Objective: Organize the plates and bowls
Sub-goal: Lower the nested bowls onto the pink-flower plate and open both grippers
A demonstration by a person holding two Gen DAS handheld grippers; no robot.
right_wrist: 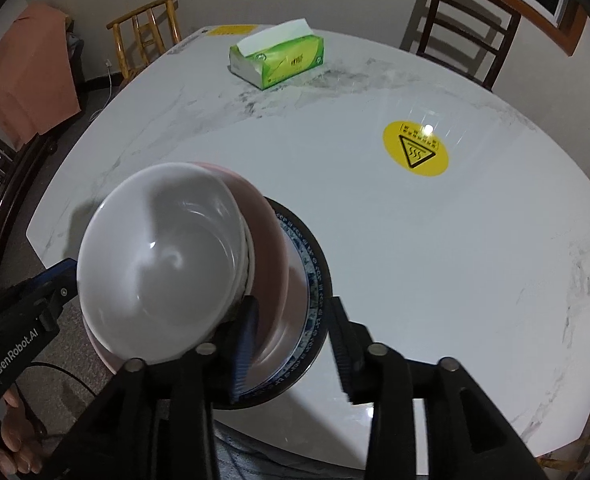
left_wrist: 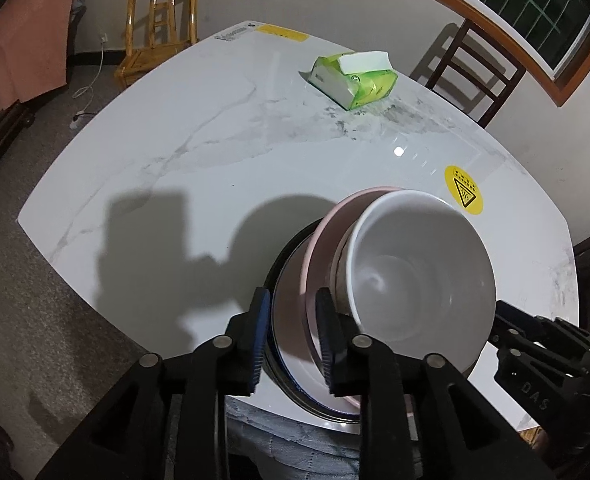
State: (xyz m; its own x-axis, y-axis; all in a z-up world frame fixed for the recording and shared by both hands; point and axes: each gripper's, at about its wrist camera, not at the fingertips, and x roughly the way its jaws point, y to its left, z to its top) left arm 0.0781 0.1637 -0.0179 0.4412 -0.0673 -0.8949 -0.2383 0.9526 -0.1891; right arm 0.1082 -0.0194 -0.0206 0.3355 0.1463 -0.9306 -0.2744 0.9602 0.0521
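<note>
Two views, one stack of dishes at the near edge of the white marble-patterned desk (left_wrist: 183,184).

Left wrist view: glossy white ceramic bowl (left_wrist: 419,280) at 4 o'clock, nested in a pale pink bowl (left_wrist: 315,256); both sit on a blue-and-white patterned plate (left_wrist: 291,340) over a dark-rimmed plate (left_wrist: 273,276). Left gripper (left_wrist: 293,344) at 6 o'clock, fingers (left_wrist: 259,340) part-way open, straddling the stack's left rims; whether the pads still press, I cannot tell. Green tissue box (left_wrist: 353,78) at 1 o'clock. Round yellow warning sticker (left_wrist: 463,195) at 3 o'clock.

Right wrist view: stack at 8 o'clock, white bowl (right_wrist: 163,268) on top. Right gripper (right_wrist: 293,344) at 6 o'clock, fingers (right_wrist: 245,344) moderately open astride the patterned plate's (right_wrist: 313,292) right rim, outer finger clear of it. Left gripper (right_wrist: 51,292) at 9 o'clock.
</note>
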